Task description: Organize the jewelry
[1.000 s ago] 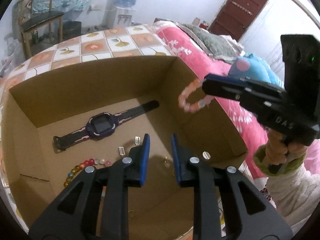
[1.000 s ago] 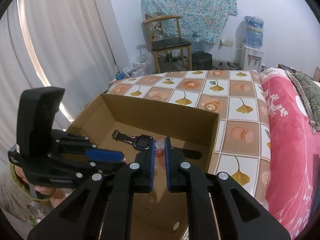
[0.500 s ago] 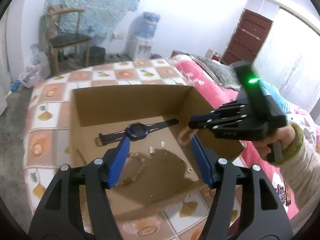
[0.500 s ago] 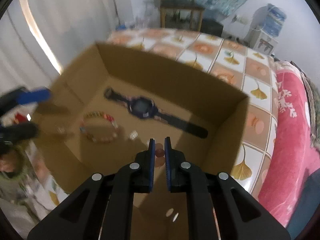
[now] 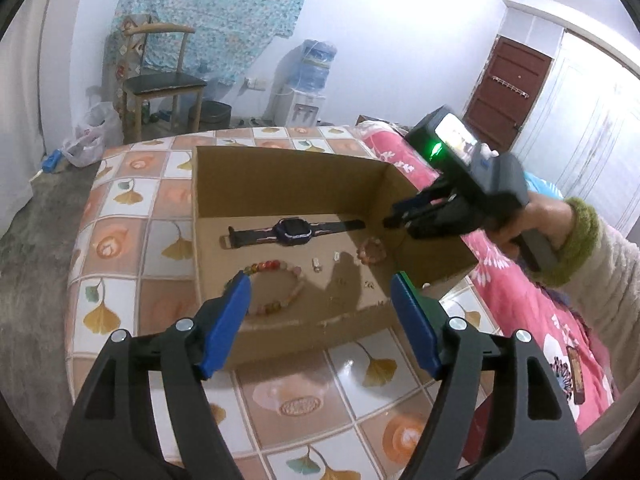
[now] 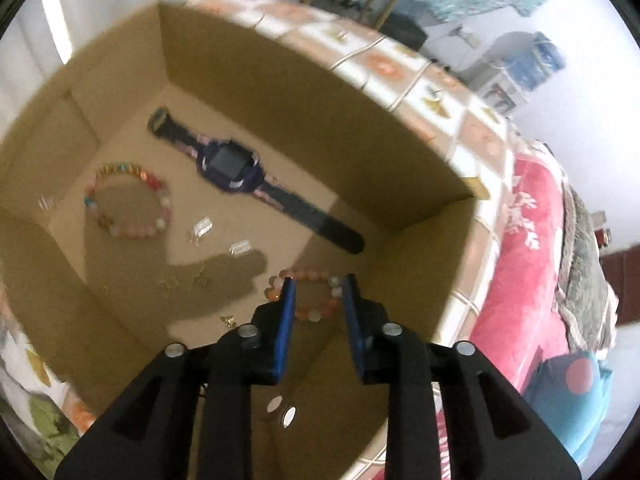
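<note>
While the right gripper (image 6: 317, 280), its jaws just parted, hangs over the released pink bead bracelet (image 6: 306, 295) in the brown cardboard box (image 6: 280, 92), it should lift straight up; the left gripper (image 5: 320, 285) waits spread and empty.

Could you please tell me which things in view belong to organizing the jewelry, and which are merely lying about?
Part of the job:
- cardboard box
- watch
- multicoloured bead bracelet
- pink bead bracelet, lying on the box floor between the right gripper's just-opened jaws
- small earrings

Just lying about:
- chair
- water dispenser
- pink bedspread
</note>
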